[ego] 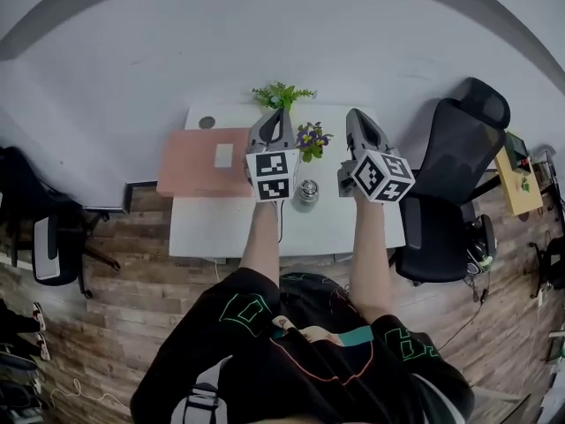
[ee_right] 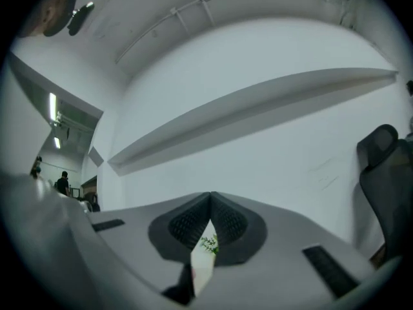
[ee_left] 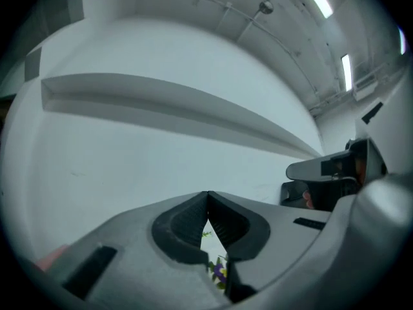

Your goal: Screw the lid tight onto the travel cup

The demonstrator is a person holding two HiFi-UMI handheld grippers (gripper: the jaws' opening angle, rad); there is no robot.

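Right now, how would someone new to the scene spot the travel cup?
Find the white table against the wall. At its middle stands the travel cup, the only shiny metal thing, just in front of the purple flowers.

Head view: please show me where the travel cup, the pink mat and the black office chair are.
travel cup [ego: 306, 193], head view, on its shiny top.
pink mat [ego: 190, 168], head view, on its bare left half.
black office chair [ego: 455, 148], head view, on its backrest.
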